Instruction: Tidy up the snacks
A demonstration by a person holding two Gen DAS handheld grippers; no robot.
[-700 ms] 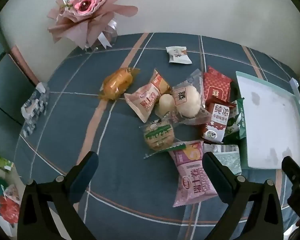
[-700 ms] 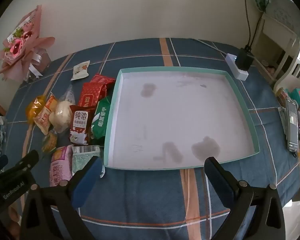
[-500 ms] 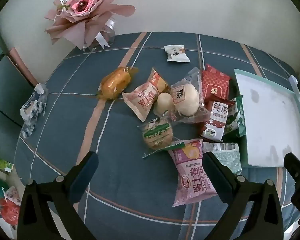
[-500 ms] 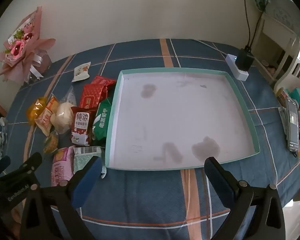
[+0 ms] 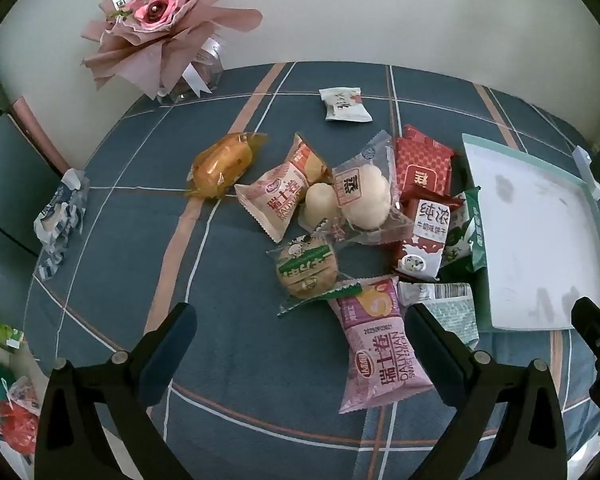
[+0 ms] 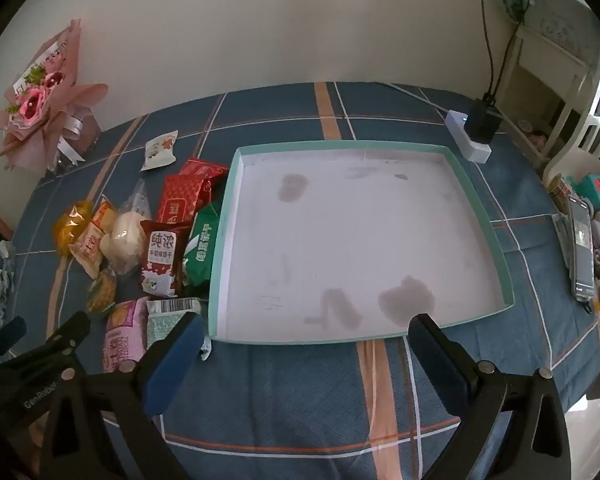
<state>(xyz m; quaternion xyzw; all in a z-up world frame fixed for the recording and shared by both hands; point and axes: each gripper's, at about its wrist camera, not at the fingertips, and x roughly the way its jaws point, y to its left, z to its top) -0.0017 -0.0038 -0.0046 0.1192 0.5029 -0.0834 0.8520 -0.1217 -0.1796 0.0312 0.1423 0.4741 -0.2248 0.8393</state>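
Observation:
Several snack packets lie in a loose pile on the blue plaid cloth left of a shallow teal-rimmed white tray (image 6: 488, 224), which holds nothing. The pile includes a pink packet (image 5: 380, 352), a round green-label cake (image 5: 306, 268), a white bun bag (image 5: 364, 196), a dark red milk-biscuit pack (image 5: 424, 240), an orange bread (image 5: 222, 164) and a small white packet (image 5: 346, 105) apart at the back. My left gripper (image 5: 300, 344) is open and empty, hovering in front of the pile. My right gripper (image 6: 304, 348) is open and empty above the tray's near edge.
A pink flower bouquet (image 5: 160, 24) stands at the back left by the wall. A white power strip with a black plug (image 6: 474, 134) lies behind the tray. A phone (image 6: 582, 252) and clutter sit at the right table edge. A patterned packet (image 5: 60, 220) lies at the left edge.
The left gripper has drawn back and risen slightly, so the snack pile sits a little farther off. The right gripper has shifted slightly. Nothing was grasped.

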